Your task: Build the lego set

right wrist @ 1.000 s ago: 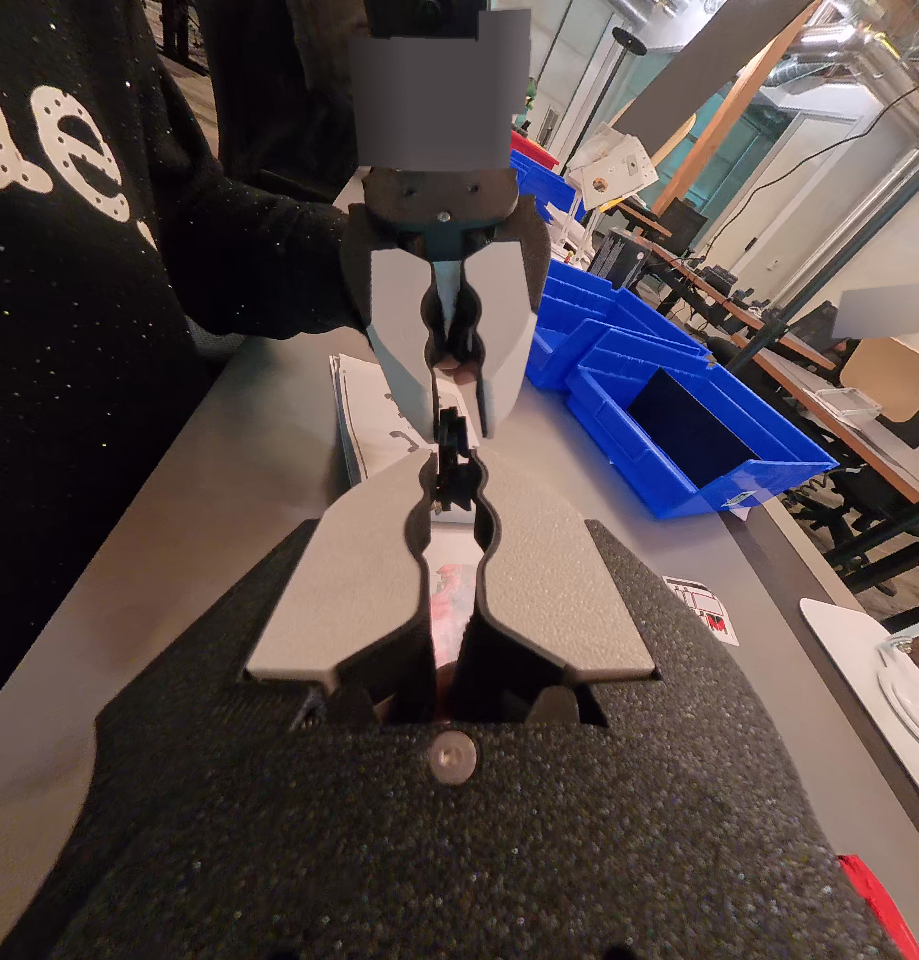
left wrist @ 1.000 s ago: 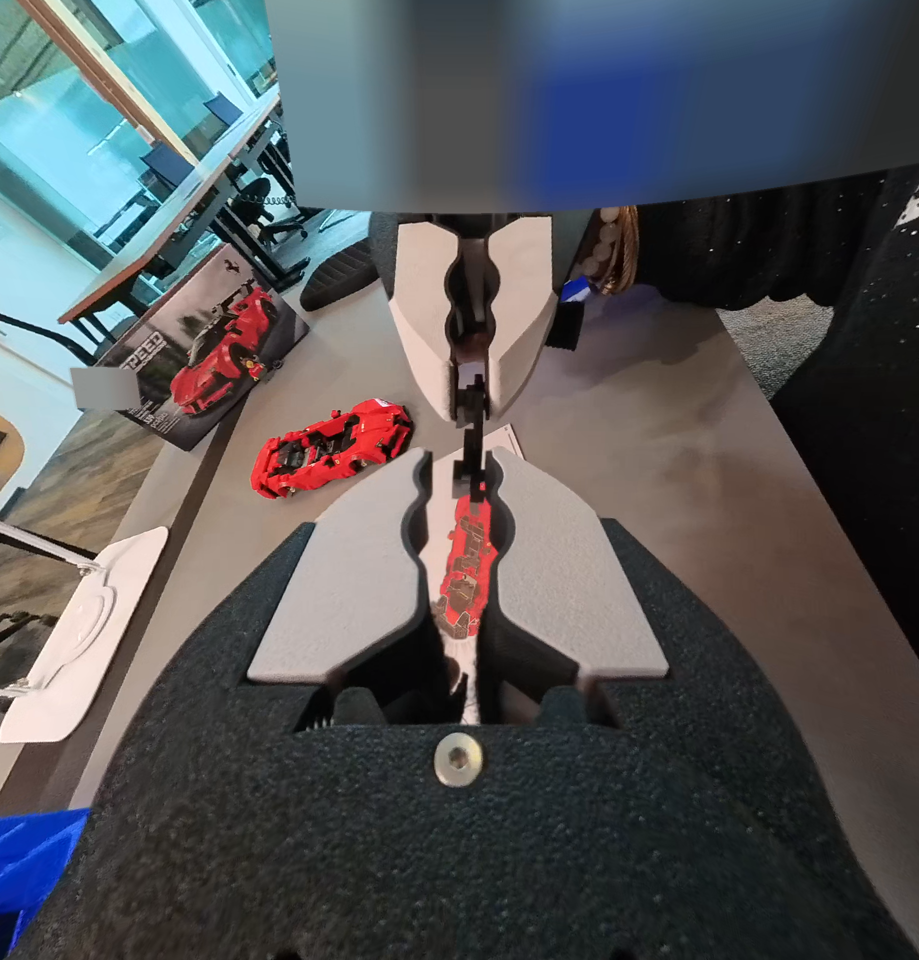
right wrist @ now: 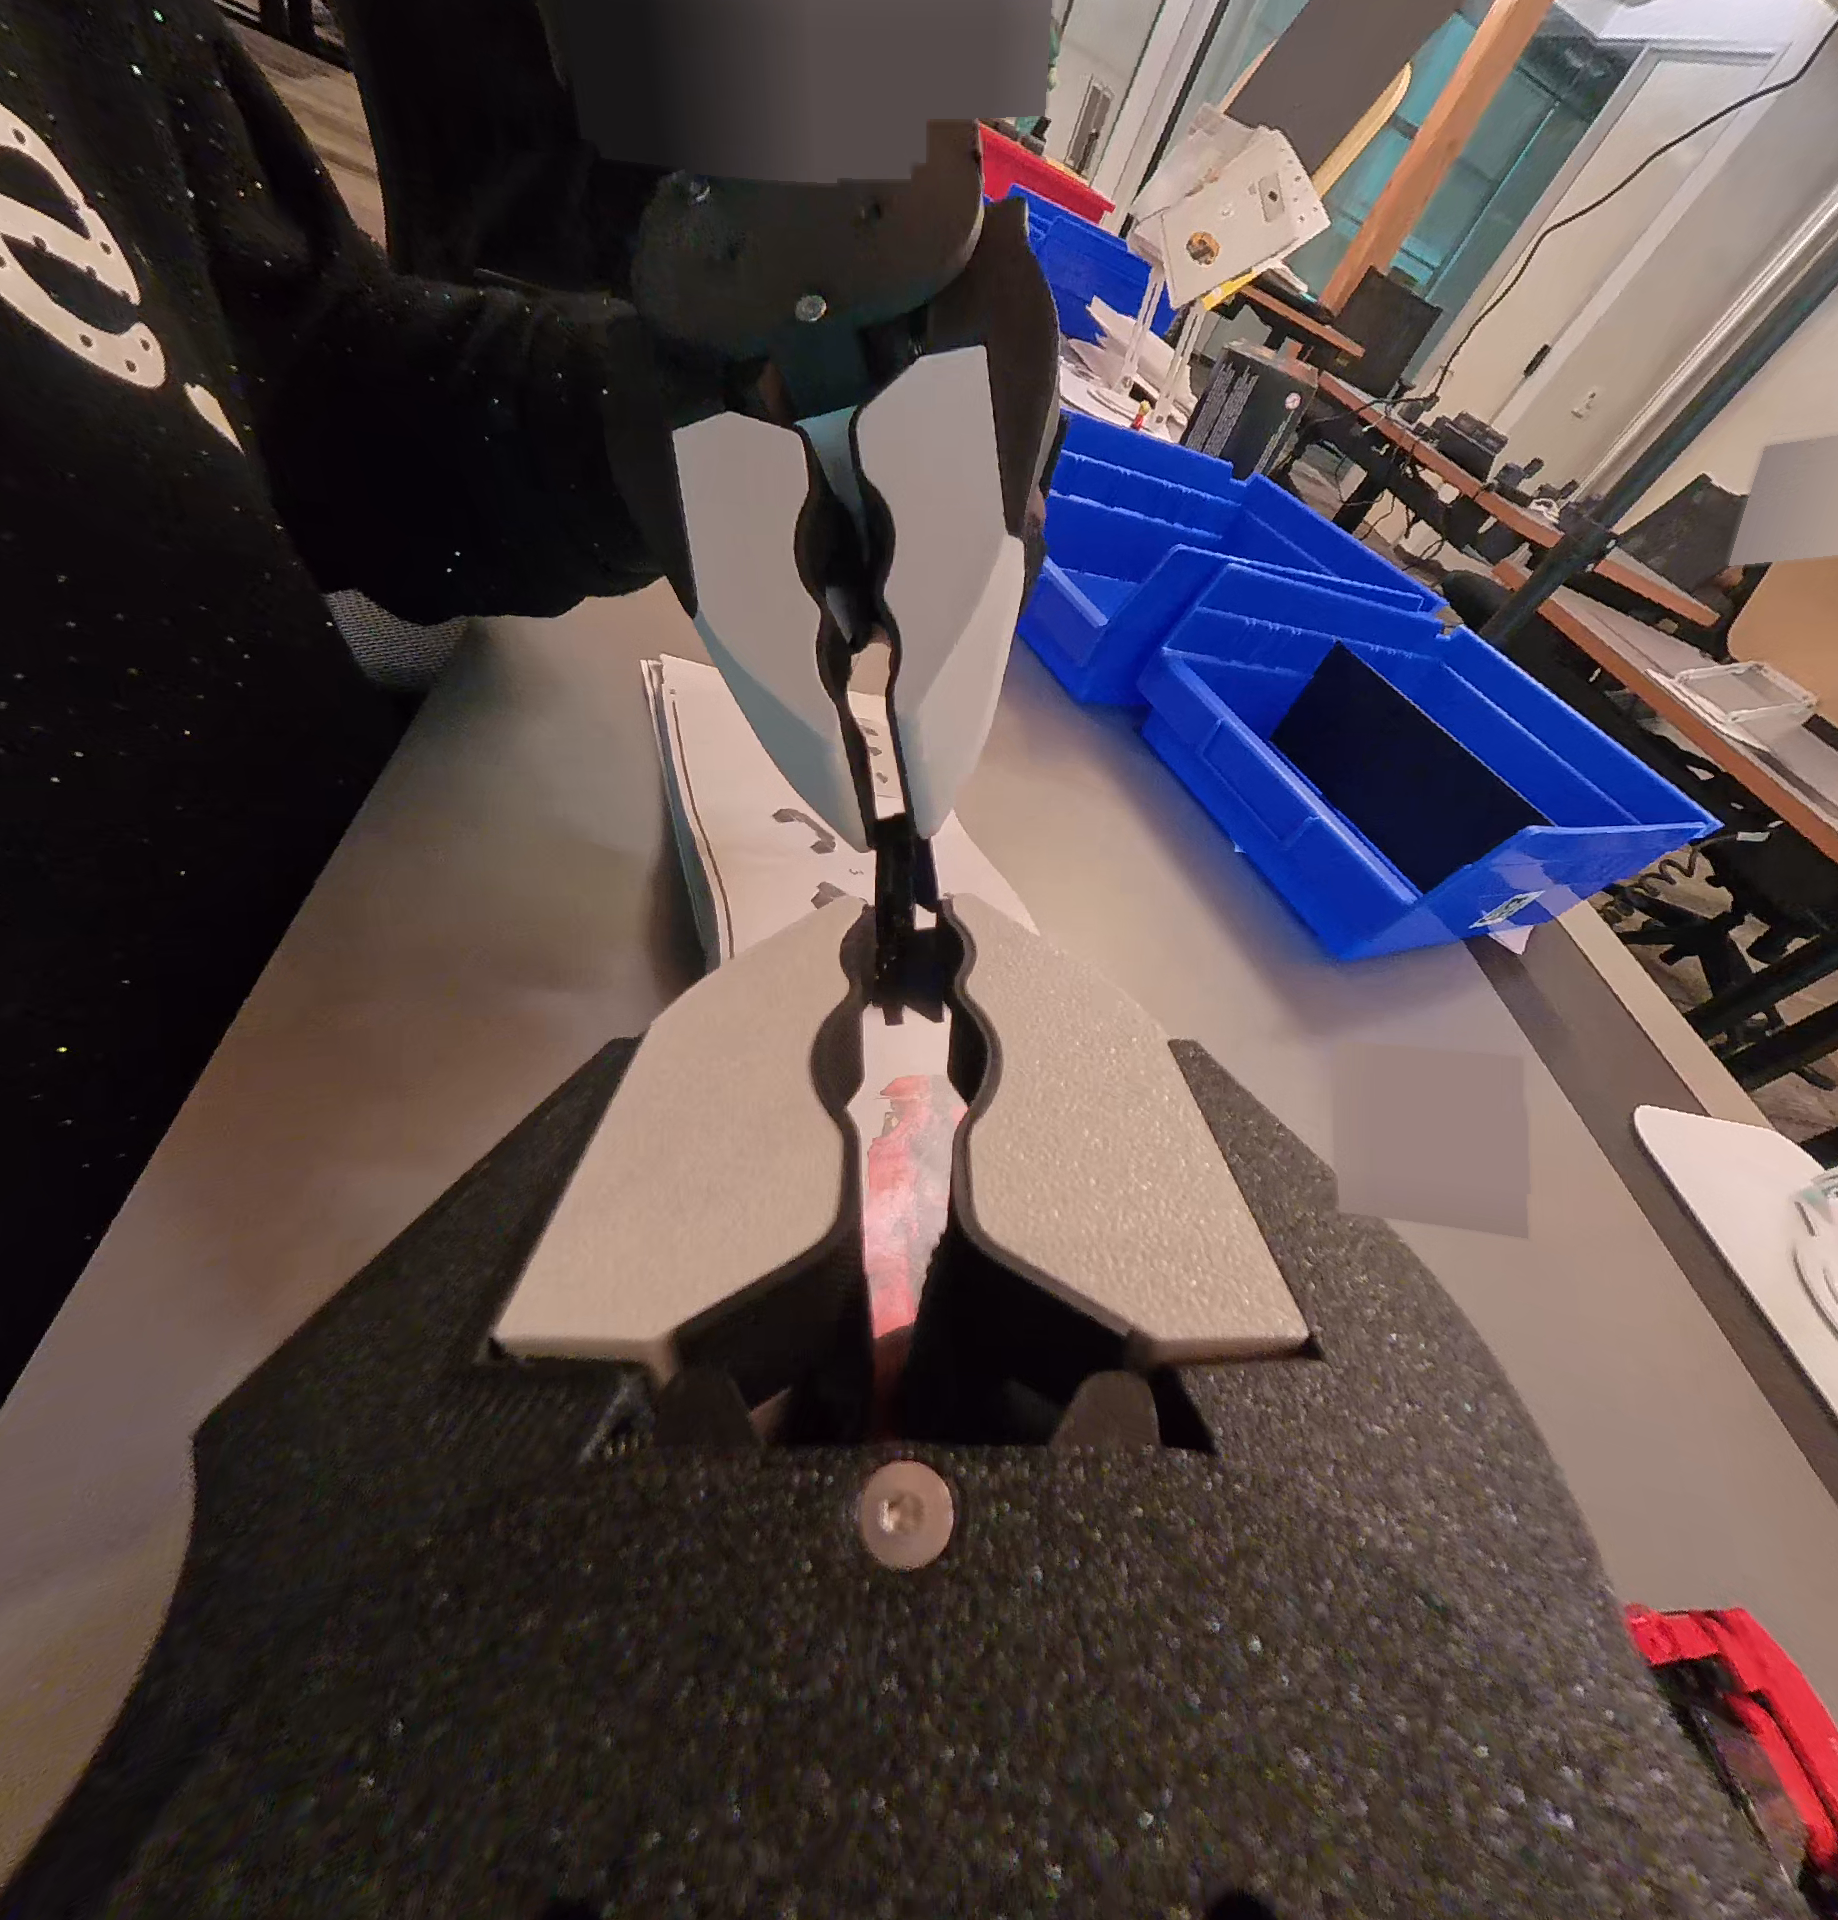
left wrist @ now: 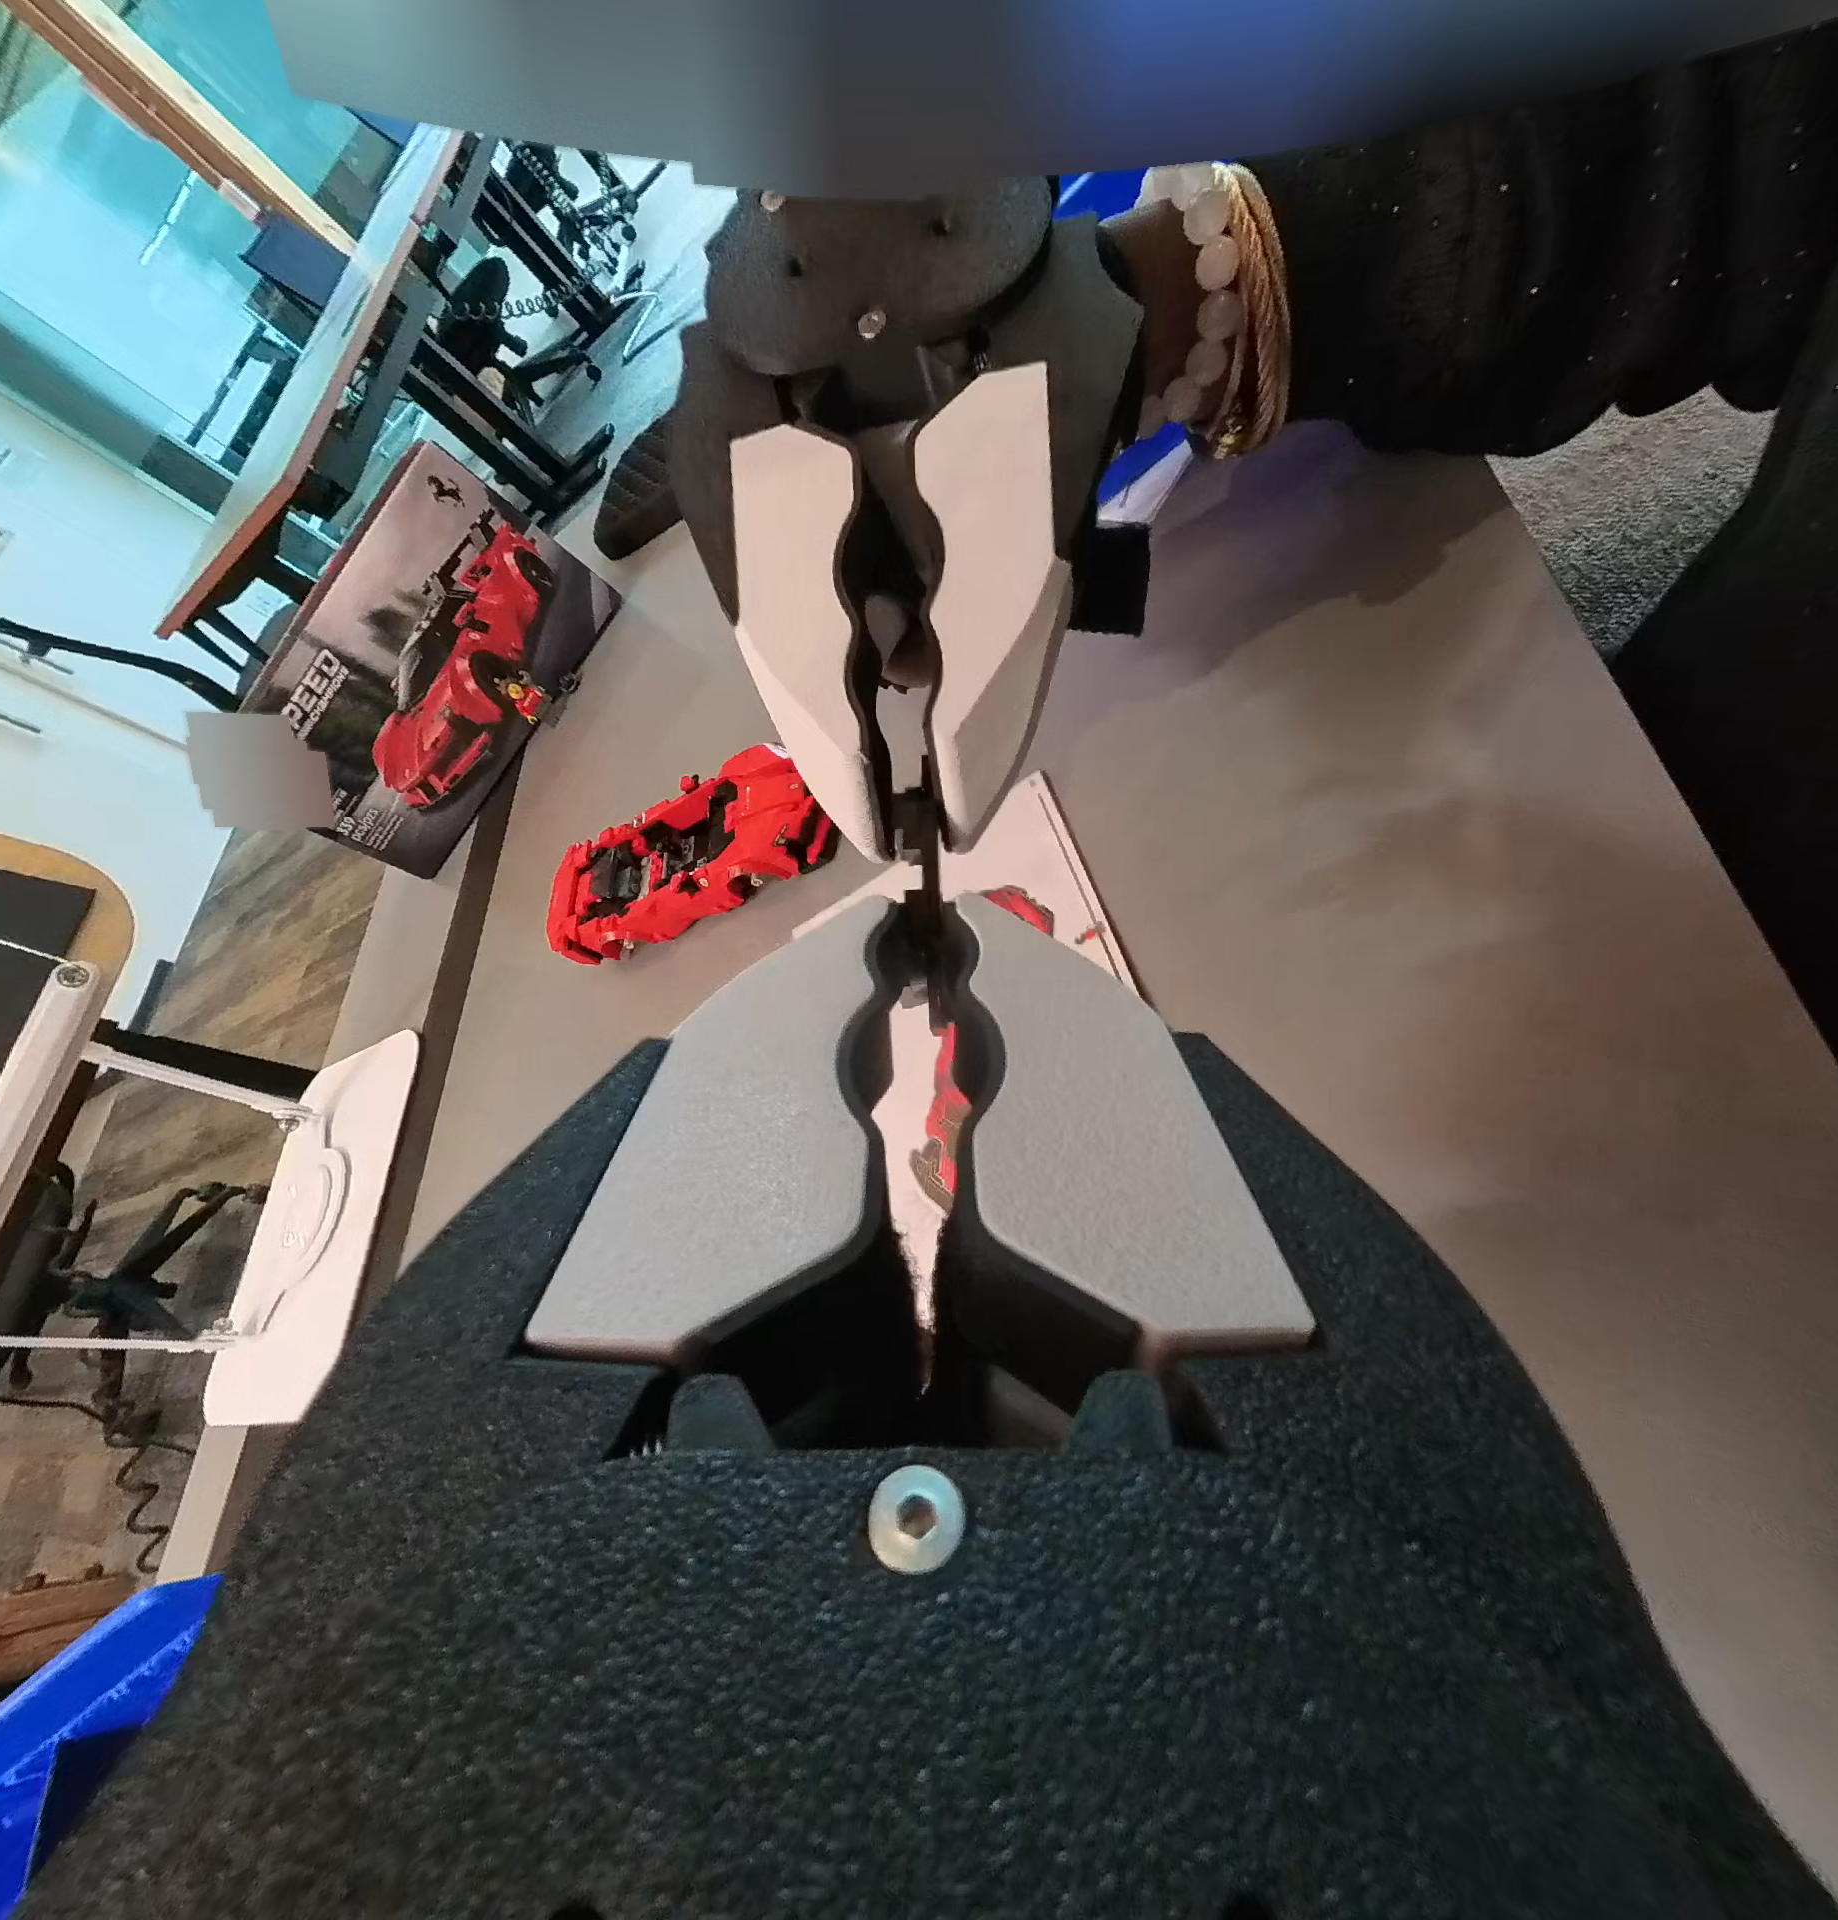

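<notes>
Left wrist view: your left gripper (left wrist: 920, 940) had its fingers narrowed onto a small black lego piece (left wrist: 920, 873), tip to tip with your right gripper (left wrist: 910, 831), likewise pinched on it, above the grey table (left wrist: 1362, 935). Red lego car (left wrist: 686, 868) lay far left; printed box (left wrist: 447, 665) beyond it, lettering present. Instruction sheet (left wrist: 1050, 862) lay beneath the tips.

Right wrist view: your right gripper (right wrist: 904, 951) clamped the same black piece (right wrist: 899, 883), meeting the left gripper (right wrist: 894, 821). Blue bins (right wrist: 1362, 727) stood far right, one labelled; booklet (right wrist: 759, 821) lay underneath.
</notes>
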